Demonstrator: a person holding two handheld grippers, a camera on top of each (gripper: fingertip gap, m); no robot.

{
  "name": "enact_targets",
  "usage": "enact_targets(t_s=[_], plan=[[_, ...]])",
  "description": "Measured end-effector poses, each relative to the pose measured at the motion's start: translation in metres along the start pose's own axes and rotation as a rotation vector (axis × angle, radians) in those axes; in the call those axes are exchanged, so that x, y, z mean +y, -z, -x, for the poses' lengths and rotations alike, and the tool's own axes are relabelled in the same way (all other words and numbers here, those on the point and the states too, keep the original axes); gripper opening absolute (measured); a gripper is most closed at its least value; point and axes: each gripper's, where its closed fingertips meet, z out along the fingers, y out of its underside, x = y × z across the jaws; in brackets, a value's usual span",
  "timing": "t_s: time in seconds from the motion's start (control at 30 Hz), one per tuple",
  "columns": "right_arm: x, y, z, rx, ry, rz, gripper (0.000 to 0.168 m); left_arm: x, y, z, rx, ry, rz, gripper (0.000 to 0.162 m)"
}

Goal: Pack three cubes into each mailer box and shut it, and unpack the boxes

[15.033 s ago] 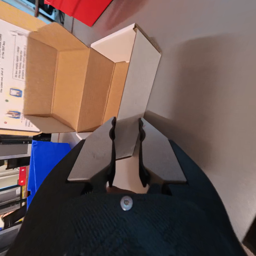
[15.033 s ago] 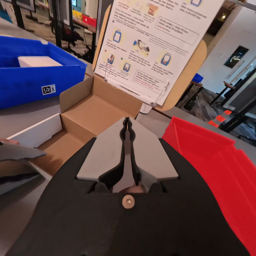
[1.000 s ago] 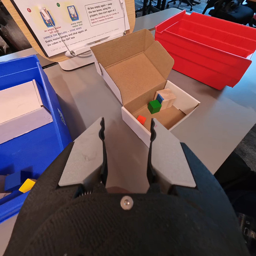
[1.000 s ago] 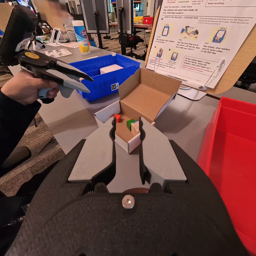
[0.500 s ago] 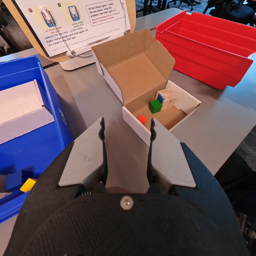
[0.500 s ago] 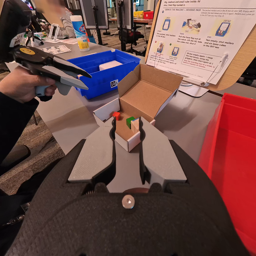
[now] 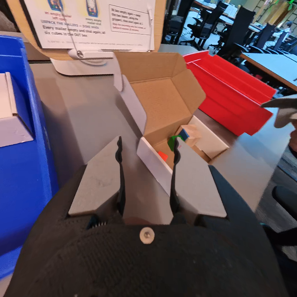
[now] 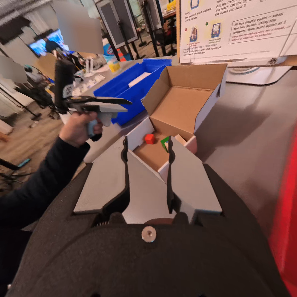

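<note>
Open mailer box (image 8: 180, 109) just beyond right tool (image 8: 147, 145), cubes inside

The left gripper (image 7: 147, 144), gripped by a bare hand (image 8: 78, 128) on a dark-sleeved arm (image 8: 40, 180), is held level in the air with fingers parted, while the right gripper (image 8: 147, 144) likewise gapes empty.

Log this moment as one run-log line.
left gripper: open, empty | right gripper: open, empty | white cardboard mailer box: lid up | inside: small red cube, green cube, large pale wooden cube
</note>
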Motion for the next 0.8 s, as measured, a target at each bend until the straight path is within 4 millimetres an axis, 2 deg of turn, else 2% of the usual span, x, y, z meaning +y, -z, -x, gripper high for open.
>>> enact_targets(t_s=[0.1, 0.27, 0.37, 0.43, 0.53, 0.7, 0.8], plan=[[-0.006, -0.018, -0.017, -0.009, -0.063, 0.040, 0.052, -0.002, -0.015, 0.014, 0.001, 0.055, 0.009, 0.062], [-0.026, -0.054, -0.055, 0.073, -0.100, 0.087, 0.055, -0.028, -0.036, 0.015, 0.129, 0.190, 0.003, 0.062], [-0.031, -0.069, -0.087, 0.161, -0.111, 0.110, 0.048, -0.048, -0.042, 0.014, 0.158, 0.223, -0.024, 0.057], [-0.030, -0.076, -0.098, 0.173, -0.131, 0.128, 0.040, -0.050, -0.046, 0.016, 0.135, 0.216, -0.007, 0.049], [-0.025, -0.084, -0.104, 0.164, -0.127, 0.155, 0.029, -0.044, -0.054, 0.012, 0.118, 0.183, 0.056, 0.034], [-0.018, -0.092, -0.104, 0.175, -0.086, 0.208, 0.031, -0.037, -0.066, 0.009, 0.090, 0.155, 0.112, 0.036], [-0.019, -0.096, -0.105, 0.207, -0.035, 0.228, 0.012, -0.037, -0.069, 0.008, 0.067, 0.140, 0.120, 0.029]])
